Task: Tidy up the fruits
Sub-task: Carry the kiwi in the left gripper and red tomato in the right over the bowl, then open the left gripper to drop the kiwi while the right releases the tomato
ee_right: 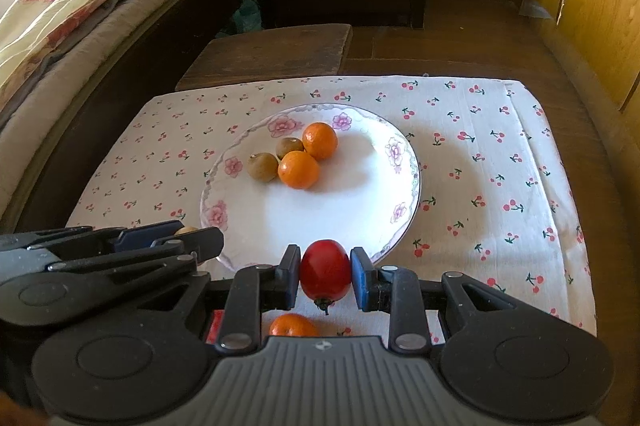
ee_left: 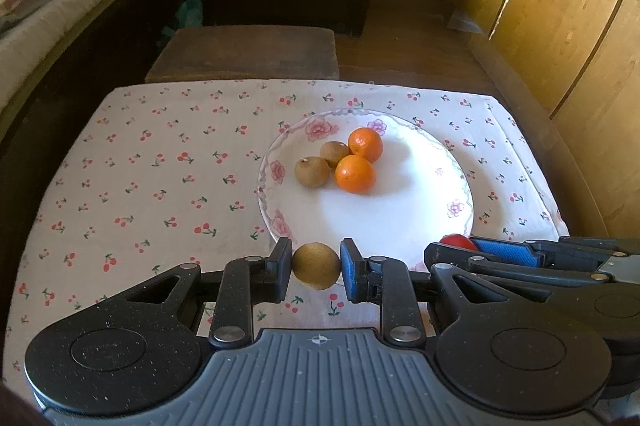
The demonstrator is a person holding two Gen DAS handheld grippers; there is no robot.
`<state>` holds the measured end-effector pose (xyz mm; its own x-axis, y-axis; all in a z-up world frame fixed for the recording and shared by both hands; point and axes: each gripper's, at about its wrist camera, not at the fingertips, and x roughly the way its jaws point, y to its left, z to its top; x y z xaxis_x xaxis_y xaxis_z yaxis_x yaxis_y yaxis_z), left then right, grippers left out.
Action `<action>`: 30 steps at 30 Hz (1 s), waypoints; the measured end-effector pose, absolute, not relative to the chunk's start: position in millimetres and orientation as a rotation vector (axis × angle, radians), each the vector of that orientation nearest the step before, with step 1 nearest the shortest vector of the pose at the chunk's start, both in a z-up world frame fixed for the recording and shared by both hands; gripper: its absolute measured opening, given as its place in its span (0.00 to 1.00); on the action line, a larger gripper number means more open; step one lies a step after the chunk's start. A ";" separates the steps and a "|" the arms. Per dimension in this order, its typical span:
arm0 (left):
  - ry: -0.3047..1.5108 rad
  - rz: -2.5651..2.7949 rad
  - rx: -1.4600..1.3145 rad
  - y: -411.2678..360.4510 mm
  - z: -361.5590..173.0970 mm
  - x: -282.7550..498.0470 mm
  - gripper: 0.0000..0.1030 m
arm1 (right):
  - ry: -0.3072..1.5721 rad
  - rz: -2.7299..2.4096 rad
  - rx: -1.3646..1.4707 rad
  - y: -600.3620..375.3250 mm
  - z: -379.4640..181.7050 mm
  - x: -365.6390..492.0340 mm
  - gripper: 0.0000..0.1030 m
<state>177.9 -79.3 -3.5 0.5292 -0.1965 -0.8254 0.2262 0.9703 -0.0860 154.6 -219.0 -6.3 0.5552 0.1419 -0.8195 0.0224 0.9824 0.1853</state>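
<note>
Fruit is partly gathered already: on the plate (ee_left: pixel 460 182), which sits right of centre on the cloth-covered counter (ee_left: pixel 160 166) and closer to its far edge, two oranges (ee_left: pixel 355 173) and two brown fruits (ee_left: pixel 312 171) lie clustered together, touching, on the plate's far left part. Most of the plate is bare.

Two more pieces are in hand. The left tool (ee_left: pixel 316 265) is closed on a third round brown fruit (ee_left: pixel 316 266), its pads pressing on both sides, held above the cloth just short of the plate's near rim. The right tool (ee_right: pixel 325 272) is clamped on a red fruit (ee_right: pixel 325 272) with its stem end pointing down, also poised at the plate's near rim. Both tools are side by side.

One more orange (ee_right: pixel 293 325) lies on the cloth near the counter's near edge, beneath the right tool, untouched.

By my reading, roughly half is done: the two held fruits need setting on the plate, then that last orange must be fetched.
</note>
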 end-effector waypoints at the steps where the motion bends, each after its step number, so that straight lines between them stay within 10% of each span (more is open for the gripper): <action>1: 0.984 -0.251 0.032 -79.6 -4.9 179.5 0.32 | 0.982 0.071 0.183 -219.6 -7.5 156.7 0.29; 30: 1.014 -0.213 0.030 -82.2 -23.3 194.4 0.34 | 0.993 0.070 0.206 -223.3 -26.8 173.3 0.30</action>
<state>194.4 -82.2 -23.3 0.5096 -0.1634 -0.8448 0.1908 0.9788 -0.0742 173.3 -223.3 -26.8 0.5459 0.1523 -0.8239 0.0355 0.9783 0.2043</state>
